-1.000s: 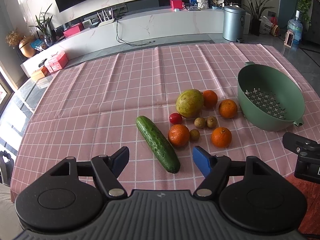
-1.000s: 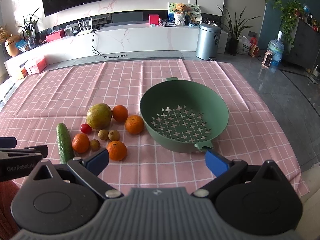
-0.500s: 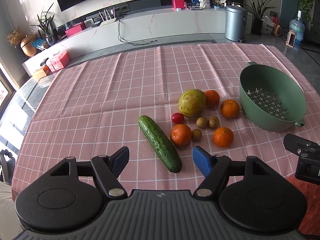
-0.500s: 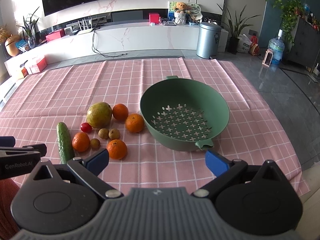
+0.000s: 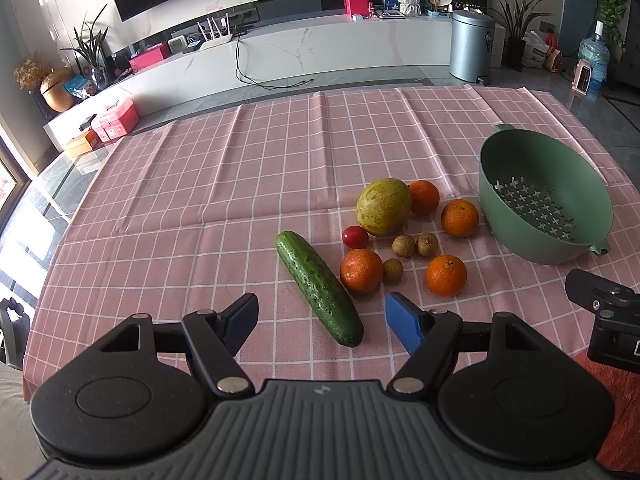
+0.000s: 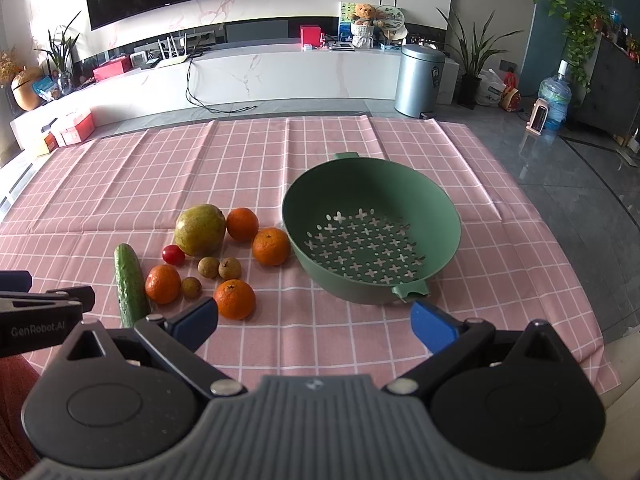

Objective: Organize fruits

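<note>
On the pink checked cloth lie a cucumber (image 5: 319, 287), a green-yellow mango (image 5: 383, 207), a small red tomato (image 5: 355, 236), several oranges such as the nearest one (image 5: 361, 271), and three small brown longans (image 5: 403, 246). To their right an empty green colander (image 5: 546, 208) (image 6: 370, 236) stands. My left gripper (image 5: 322, 320) is open, hanging just short of the cucumber's near end. My right gripper (image 6: 314, 320) is open too, with nothing between its fingers, before the colander's near rim and an orange (image 6: 235, 298).
The cloth's near edge (image 6: 592, 364) drops off at the right. A grey bin (image 6: 418, 80) and a white TV bench (image 6: 248, 74) stand on the floor beyond the table. The right gripper's body shows at the left wrist view's right edge (image 5: 608, 316).
Both views have shifted slightly: the fruits and colander sit a little higher and farther in the frames. Neither gripper's opening has changed.
</note>
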`<state>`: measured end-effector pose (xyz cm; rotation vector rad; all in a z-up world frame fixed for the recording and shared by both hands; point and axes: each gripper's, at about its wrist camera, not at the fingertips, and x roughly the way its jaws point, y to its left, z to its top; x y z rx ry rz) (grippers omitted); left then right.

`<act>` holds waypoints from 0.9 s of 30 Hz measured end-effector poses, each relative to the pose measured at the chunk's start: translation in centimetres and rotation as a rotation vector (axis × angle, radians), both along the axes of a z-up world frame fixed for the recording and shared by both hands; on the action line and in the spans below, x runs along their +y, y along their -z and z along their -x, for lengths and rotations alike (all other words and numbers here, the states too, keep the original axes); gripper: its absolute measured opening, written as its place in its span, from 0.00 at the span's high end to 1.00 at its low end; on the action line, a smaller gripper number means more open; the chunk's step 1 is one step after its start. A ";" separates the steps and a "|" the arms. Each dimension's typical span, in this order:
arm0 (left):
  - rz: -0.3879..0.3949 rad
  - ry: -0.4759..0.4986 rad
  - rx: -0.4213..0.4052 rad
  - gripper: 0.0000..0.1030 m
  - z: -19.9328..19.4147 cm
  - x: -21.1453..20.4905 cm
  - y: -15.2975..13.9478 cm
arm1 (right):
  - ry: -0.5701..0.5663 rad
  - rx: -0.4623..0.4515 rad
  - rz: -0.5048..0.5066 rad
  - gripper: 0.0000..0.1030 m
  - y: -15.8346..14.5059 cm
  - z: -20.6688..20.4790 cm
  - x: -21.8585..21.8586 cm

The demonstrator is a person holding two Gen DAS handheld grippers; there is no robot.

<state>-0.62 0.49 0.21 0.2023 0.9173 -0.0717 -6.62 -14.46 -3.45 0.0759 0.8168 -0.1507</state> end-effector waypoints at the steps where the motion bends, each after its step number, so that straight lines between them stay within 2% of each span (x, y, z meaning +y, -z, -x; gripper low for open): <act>1: 0.000 0.001 0.000 0.17 0.0 0.0 0.0 | 0.000 -0.001 0.000 0.04 0.0 0.0 0.0; 27: 0.000 -0.003 0.009 0.17 -0.1 0.0 0.3 | 0.002 0.012 -0.004 0.04 0.2 -0.2 -0.1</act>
